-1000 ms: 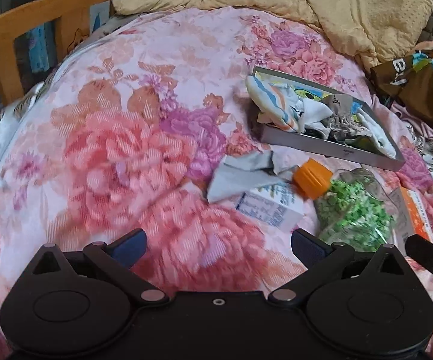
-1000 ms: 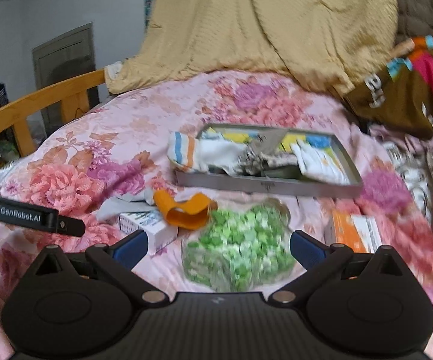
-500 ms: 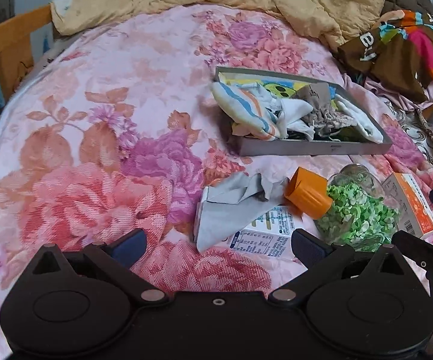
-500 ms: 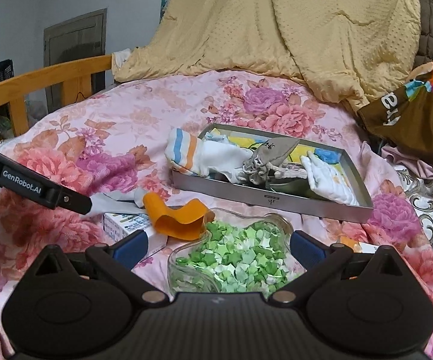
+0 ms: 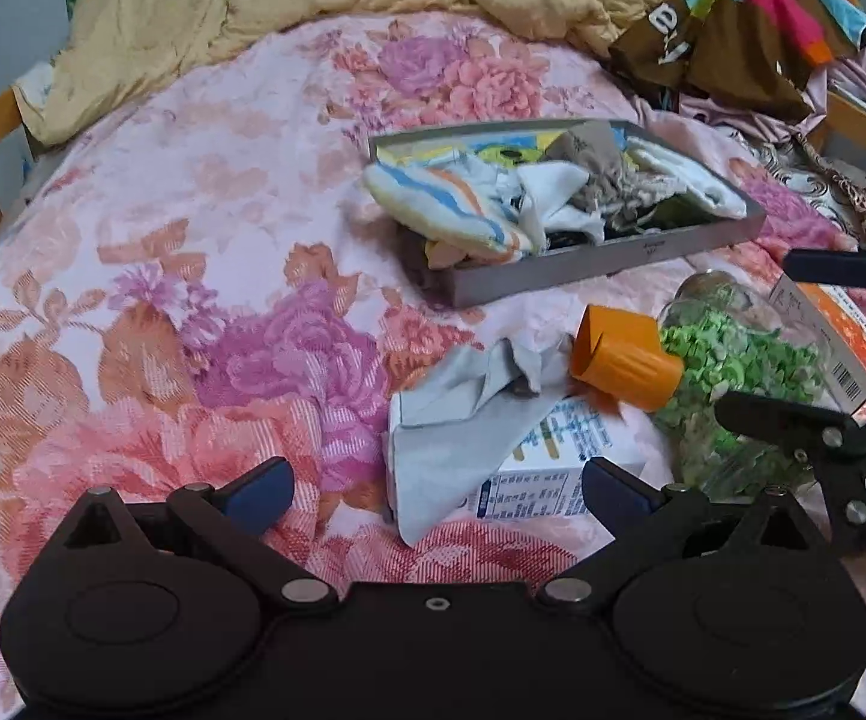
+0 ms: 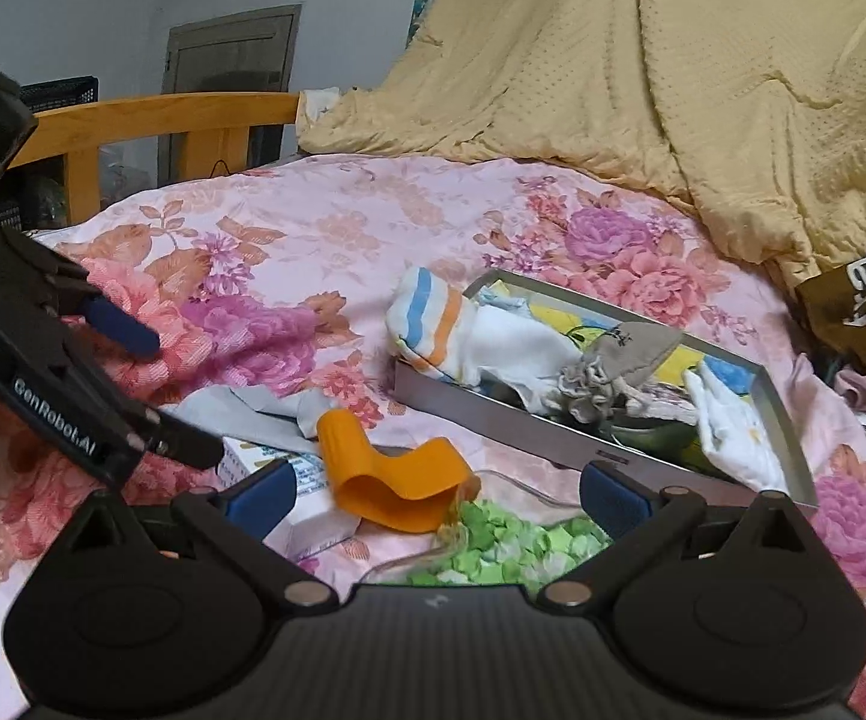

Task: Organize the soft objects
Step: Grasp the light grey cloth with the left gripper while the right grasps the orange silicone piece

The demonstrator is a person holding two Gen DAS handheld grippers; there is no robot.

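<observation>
Grey cloth lies crumpled over a white carton, hiding most of it, on the flowered bedspread. Left gripper spread wide, holding nothing. Right gripper likewise, above a jar of green bits cut off by its body. Socks spill over the metal tray rim.

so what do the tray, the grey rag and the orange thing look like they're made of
Tray: probably metal, with a dull grey sheen and crisp straight walls.
Grey rag: thin woven cloth, matte, creased, draping over the box.
Orange thing: likely soft rubber or silicone, smooth and curled.
</observation>
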